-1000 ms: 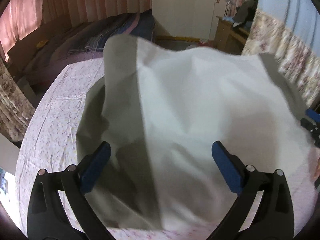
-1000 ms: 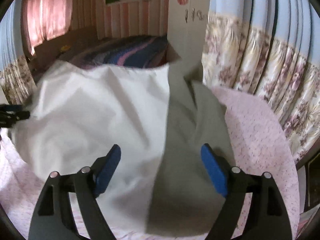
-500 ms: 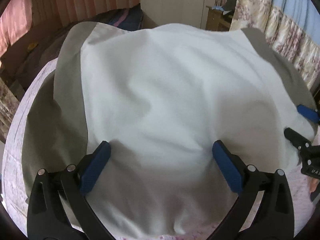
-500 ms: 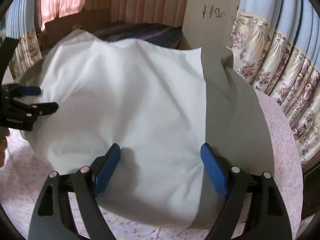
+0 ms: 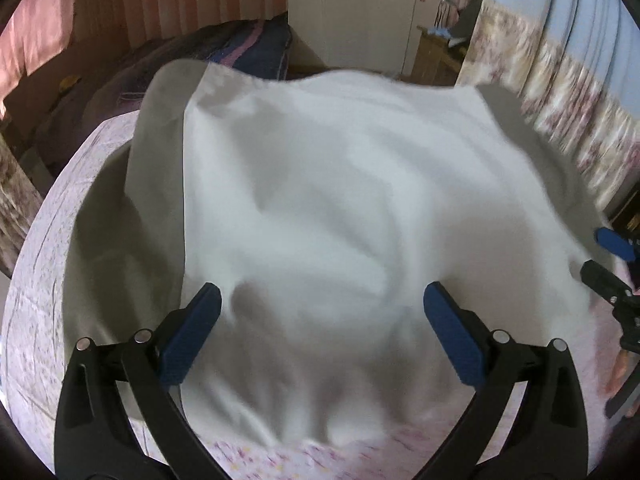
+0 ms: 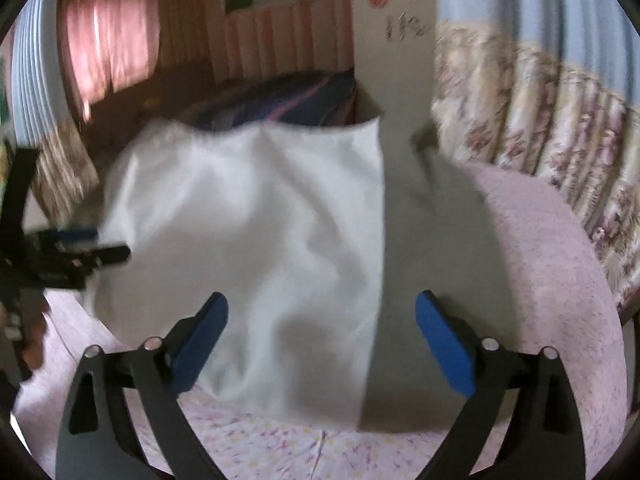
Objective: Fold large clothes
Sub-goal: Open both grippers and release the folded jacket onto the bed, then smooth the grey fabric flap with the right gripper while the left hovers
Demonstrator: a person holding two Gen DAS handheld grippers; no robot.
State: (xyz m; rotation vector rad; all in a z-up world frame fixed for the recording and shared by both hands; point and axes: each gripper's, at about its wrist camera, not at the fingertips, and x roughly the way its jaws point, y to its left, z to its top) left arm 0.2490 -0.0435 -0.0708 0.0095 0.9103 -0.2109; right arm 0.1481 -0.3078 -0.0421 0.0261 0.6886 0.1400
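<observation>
A large garment, white (image 5: 340, 200) with grey side panels (image 5: 156, 184), lies spread and rumpled on a surface covered by a pink flowered sheet (image 5: 48, 280). My left gripper (image 5: 322, 292) hovers open over its near edge, and its blue pads do not touch the cloth. In the right wrist view the same garment (image 6: 260, 220) shows a grey panel (image 6: 432, 260) on its right. My right gripper (image 6: 322, 300) is over the near hem with its jaws opening; cloth lies below them and the pads do not press on it. Each gripper shows at the edge of the other's view: left gripper (image 6: 80, 252), right gripper (image 5: 612, 264).
A bed with a dark striped blanket (image 5: 248, 48) stands behind the sheet. Flowered curtains (image 6: 540, 120) hang close on the right. A white wardrobe (image 5: 360, 12) and a wooden dresser (image 5: 436, 56) stand at the back. A hand (image 6: 32, 352) holds the left gripper.
The garment, bunched up a second ago, has spread wide and settled lower on the sheet. Both grippers have drawn back from it. The right jaws stand slightly wider.
</observation>
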